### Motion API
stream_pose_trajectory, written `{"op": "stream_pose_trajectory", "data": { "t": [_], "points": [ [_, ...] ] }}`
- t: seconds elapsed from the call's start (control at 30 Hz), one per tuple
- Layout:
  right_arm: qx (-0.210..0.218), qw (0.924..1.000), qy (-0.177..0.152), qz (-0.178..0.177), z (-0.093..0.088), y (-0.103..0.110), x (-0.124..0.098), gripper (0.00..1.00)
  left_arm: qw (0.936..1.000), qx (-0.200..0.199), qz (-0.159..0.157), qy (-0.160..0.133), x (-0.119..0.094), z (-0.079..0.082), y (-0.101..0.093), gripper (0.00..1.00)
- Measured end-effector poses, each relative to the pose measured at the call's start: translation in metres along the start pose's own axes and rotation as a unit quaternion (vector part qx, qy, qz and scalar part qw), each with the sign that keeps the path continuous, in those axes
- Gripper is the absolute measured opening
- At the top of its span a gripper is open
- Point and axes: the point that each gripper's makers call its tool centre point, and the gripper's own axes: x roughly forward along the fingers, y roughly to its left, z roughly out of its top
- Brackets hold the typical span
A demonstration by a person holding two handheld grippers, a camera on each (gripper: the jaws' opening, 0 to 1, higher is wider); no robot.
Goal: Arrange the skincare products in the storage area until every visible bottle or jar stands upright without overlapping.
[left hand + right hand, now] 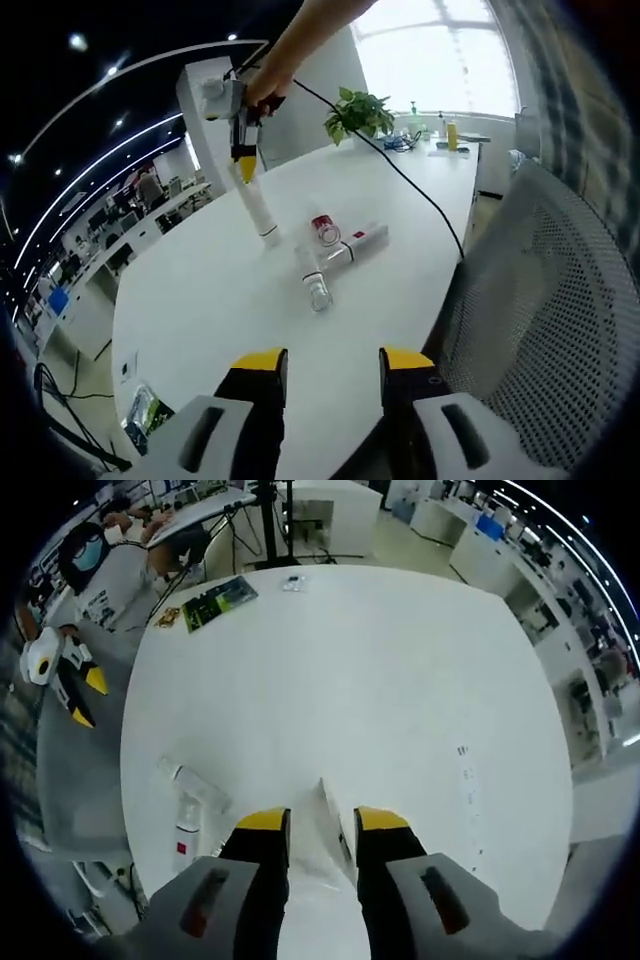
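On the white table [200, 300] my right gripper [244, 165], held by a hand, is shut on a tall white tube [256, 208] that stands tilted with its cap on the tabletop. That tube [328, 815] runs between the yellow tips of my right gripper [322, 822]. Beside it lie a clear bottle [316, 282] and a white tube with a red label [362, 242], the two crossing near their ends. A small red-marked jar [325, 230] sits by them. My left gripper [333, 365] hangs open over the near table edge, well short of the products, and appears as the left gripper [80, 695] off the table's side.
A black cable [410, 180] runs across the table past a potted plant [358, 112]. Small bottles [450, 133] stand at the far end. A grey mesh chair [530, 300] is close on the right. A green leaflet [220, 598] lies at the far edge, and a person [110, 570] sits beyond.
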Motion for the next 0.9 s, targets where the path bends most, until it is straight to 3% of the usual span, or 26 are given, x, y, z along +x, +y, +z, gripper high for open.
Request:
{"op": "stream_pose_trajectory", "data": {
  "t": [0.2,0.4,0.57,0.73,0.8,0.83,0.9],
  "points": [
    [-0.003,0.9993,-0.016,-0.033,0.001,0.004,-0.020,0.35,0.9997,-0.003,-0.015,-0.017,0.000,0.008,-0.007,0.39],
    [0.031,0.9942,-0.055,-0.088,-0.003,0.006,-0.050,0.42,0.9993,0.002,-0.018,-0.033,-0.001,0.015,-0.009,0.39],
    [0.079,0.9850,-0.077,-0.133,-0.018,0.013,-0.073,0.46,0.9988,0.004,-0.007,-0.048,-0.004,0.020,-0.002,0.40],
    [0.098,0.9841,-0.059,-0.136,-0.046,0.041,-0.072,0.47,0.9973,-0.004,-0.028,-0.067,-0.004,0.028,-0.007,0.48],
    [0.106,0.9846,-0.053,-0.129,-0.056,0.054,-0.070,0.47,0.9962,0.042,-0.035,-0.068,-0.005,0.028,-0.012,0.49],
    [0.109,0.9875,-0.042,-0.106,-0.064,0.067,-0.066,0.47,0.9961,0.052,-0.044,-0.056,-0.007,0.024,-0.016,0.49],
    [0.093,0.9902,-0.016,-0.103,-0.076,0.079,-0.065,0.47,0.9955,0.057,-0.050,-0.057,-0.010,0.028,-0.017,0.49]
  ]
}}
